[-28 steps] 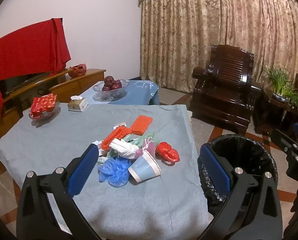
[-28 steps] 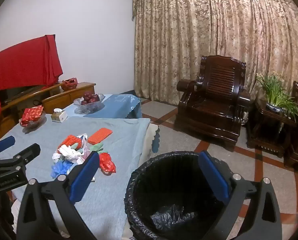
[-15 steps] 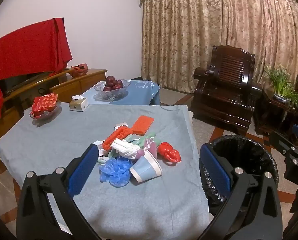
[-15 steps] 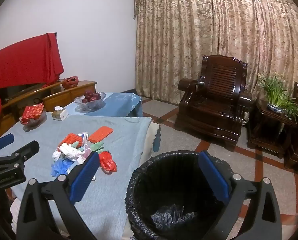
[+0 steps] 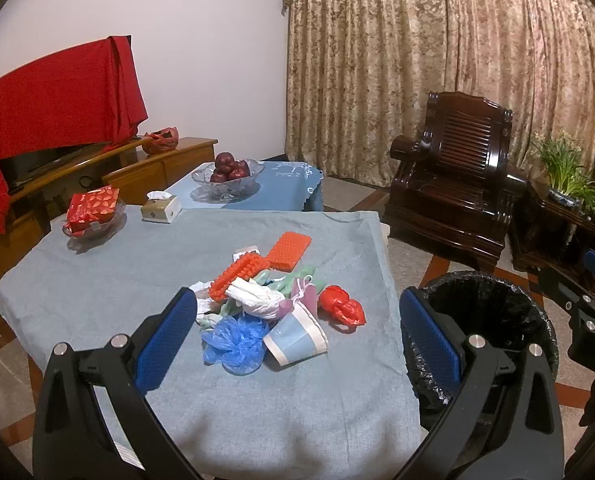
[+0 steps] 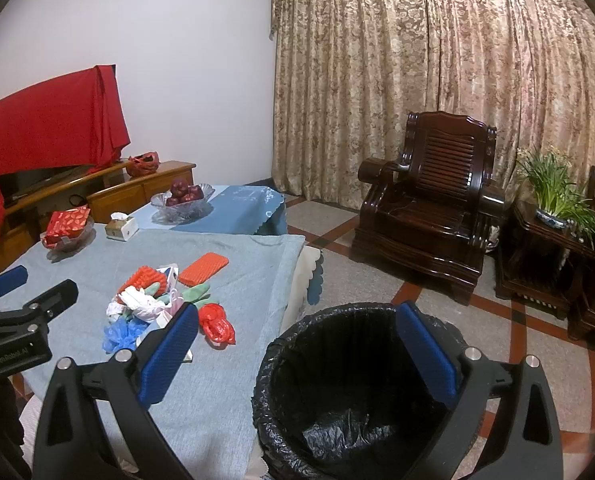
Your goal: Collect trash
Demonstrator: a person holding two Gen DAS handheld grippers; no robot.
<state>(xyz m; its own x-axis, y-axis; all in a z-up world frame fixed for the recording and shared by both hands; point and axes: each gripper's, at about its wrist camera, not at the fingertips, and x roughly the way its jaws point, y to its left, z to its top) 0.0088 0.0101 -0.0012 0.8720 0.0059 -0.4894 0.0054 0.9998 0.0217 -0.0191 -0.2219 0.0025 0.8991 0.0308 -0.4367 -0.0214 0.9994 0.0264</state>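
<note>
Left gripper (image 5: pixel 297 332): jaws wide apart, nothing between them; it hangs above the near half of the table (image 5: pixel 97 280), its blue pads (image 5: pixel 165 344) framing the trash pile. Right gripper (image 6: pixel 297 356): jaws likewise spread, nothing held; it sits over the mouth of the bin (image 6: pixel 337 392), which stands on the floor just beside the table's right edge.

Trash, all on the grey-blue cloth near the table's middle, in one loose heap: blue mesh puff (image 5: pixel 235 342) nearest the left gripper; paper cup (image 5: pixel 297 338) on its side, touching the puff; red plastic bag (image 5: pixel 341 306) just to the right of the cup; white crumpled bag (image 5: pixel 257 298) behind the puff; pink item (image 5: pixel 303 296) between white bag and red bag, kind not determinable; green pieces (image 5: pixel 297 274) under the white bag; orange foam net (image 5: pixel 237 276) on top at the back; orange pad (image 5: pixel 289 250) lying flat, furthest back; small white box (image 5: pixel 245 252) partly hidden beside the net.

Bin: black liner (image 6: pixel 349 436) crumpled at the bottom; no table trash visible inside.

Elsewhere on the table, far left corner: glass dish with red packet (image 5: pixel 93 210); tissue box (image 5: pixel 159 208) next to it. Beyond, on a lower blue-clothed table: fruit bowl (image 5: pixel 227 174). Armchair (image 6: pixel 429 208) stands before the curtain; plant (image 6: pixel 553 188) on a side stand at right.
</note>
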